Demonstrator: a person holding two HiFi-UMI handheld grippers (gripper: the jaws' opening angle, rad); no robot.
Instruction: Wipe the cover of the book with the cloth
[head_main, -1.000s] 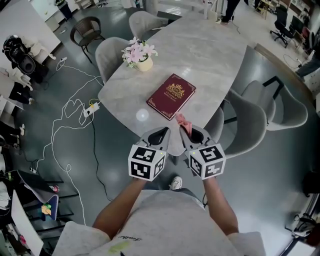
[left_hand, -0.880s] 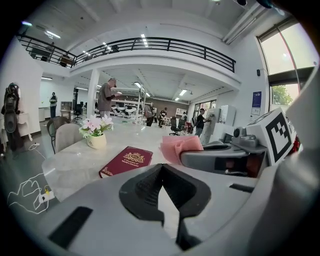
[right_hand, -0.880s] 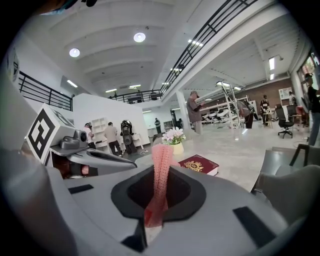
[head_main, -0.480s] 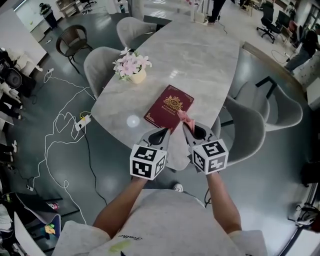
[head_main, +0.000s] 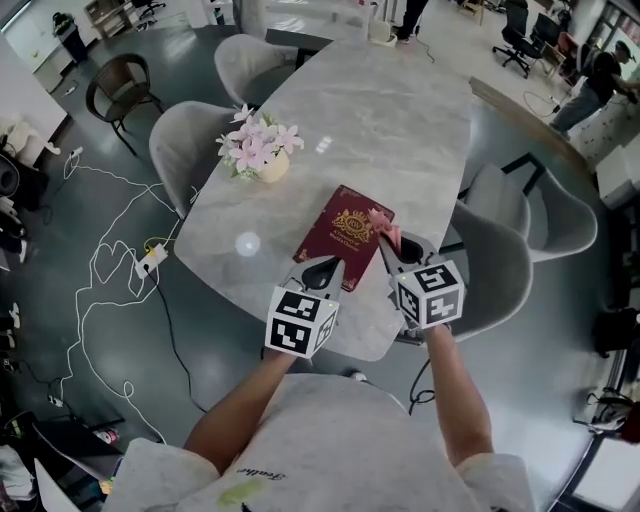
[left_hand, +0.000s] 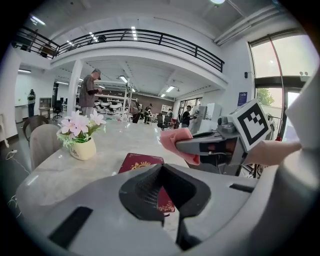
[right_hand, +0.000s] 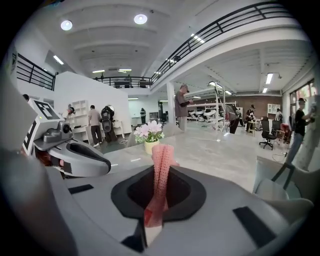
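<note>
A maroon book (head_main: 343, 232) with a gold emblem lies flat near the front edge of the marble table (head_main: 390, 110). My right gripper (head_main: 392, 243) is shut on a pink cloth (head_main: 384, 224), which it holds a little above the book's right edge. In the right gripper view the cloth (right_hand: 161, 170) stands up between the jaws and the book is hidden. My left gripper (head_main: 328, 270) is shut and holds nothing, its tips over the book's near end. The left gripper view shows the book (left_hand: 140, 162) ahead, with the cloth (left_hand: 176, 143) to its right.
A pot of pink flowers (head_main: 257, 152) stands left of the book. Grey chairs (head_main: 505, 262) ring the table, one at the left (head_main: 185, 150). White cables (head_main: 115, 265) trail over the floor on the left. People stand far off in the hall (left_hand: 90, 92).
Both grippers have moved forward from the table's front edge onto the book. The cloth has travelled with the right gripper to the book's right edge.
</note>
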